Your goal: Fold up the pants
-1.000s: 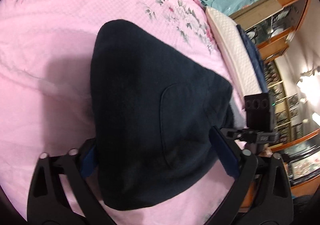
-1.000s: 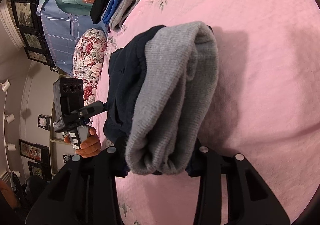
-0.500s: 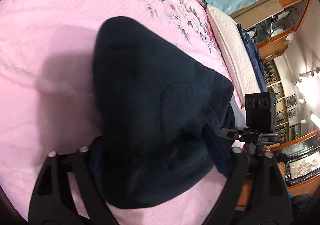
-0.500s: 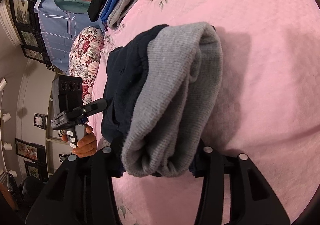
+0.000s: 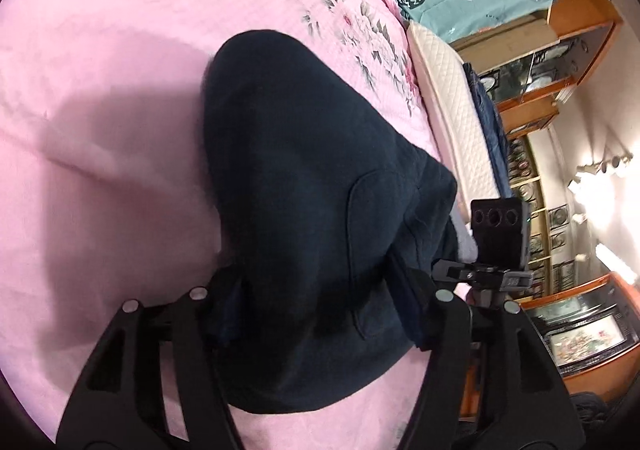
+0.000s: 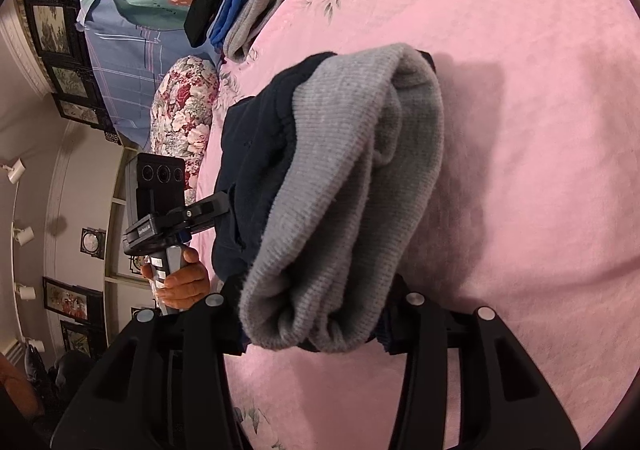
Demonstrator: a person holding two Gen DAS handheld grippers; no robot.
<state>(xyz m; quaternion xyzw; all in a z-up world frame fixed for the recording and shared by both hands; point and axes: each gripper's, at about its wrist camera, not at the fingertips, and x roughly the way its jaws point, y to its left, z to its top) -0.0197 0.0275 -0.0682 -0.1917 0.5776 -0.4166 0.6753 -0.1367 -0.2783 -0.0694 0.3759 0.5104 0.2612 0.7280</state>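
Both hand-held grippers, left (image 5: 316,314) and right (image 6: 316,314), clamped on folded dark pants (image 5: 304,185) above pink bed (image 5: 100,129), grey lining (image 6: 352,177) showing.

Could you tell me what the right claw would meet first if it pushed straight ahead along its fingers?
The right claw is already shut on the pants. Their grey lining fills its line, so it would press into that bundle, with the pink bedspread beyond. Depth is unclear.

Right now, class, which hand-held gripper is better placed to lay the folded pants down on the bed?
Neither alone: left hand-held gripper and right hand-held gripper both clamp the dark navy fleece pants above the pink quilted bedspread.
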